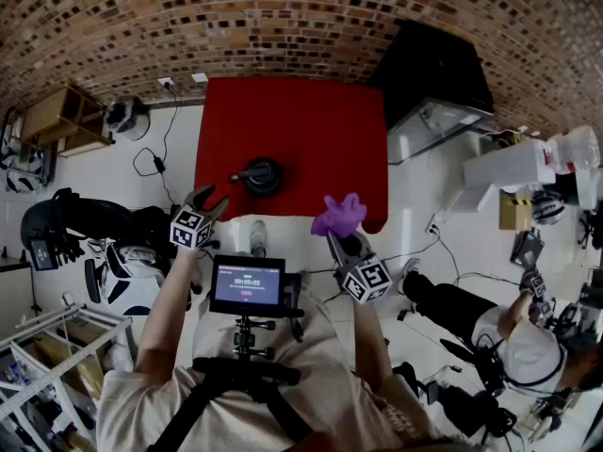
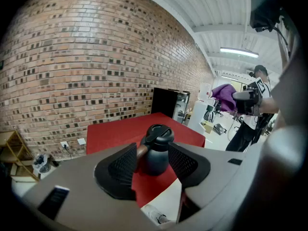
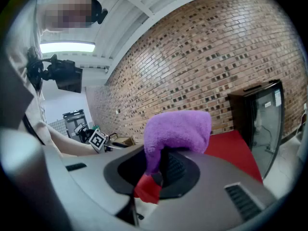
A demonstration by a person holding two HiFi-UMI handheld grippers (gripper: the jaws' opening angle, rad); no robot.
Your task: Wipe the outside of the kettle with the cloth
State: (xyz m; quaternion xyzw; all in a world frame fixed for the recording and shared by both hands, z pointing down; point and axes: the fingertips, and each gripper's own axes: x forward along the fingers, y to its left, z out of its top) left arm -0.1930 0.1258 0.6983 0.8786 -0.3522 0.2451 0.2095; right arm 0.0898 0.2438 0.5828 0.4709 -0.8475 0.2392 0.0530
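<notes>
while the dark kettle (image 1: 261, 175) stands upright on the red counter (image 1: 316, 130), toward its near edge, the left gripper (image 1: 211, 201) hangs just short of it, jaws about half apart with nothing pressed between the pads; seen along those jaws, the kettle sits framed in the gap, beyond the tips; the right gripper (image 1: 345, 243) has its jaws closed on the purple cloth (image 1: 339, 215), which bunches above them at the counter's near edge, apart from the kettle

Upright dark kettle (image 1: 261, 175); bunched purple cloth (image 1: 339, 215)
</notes>
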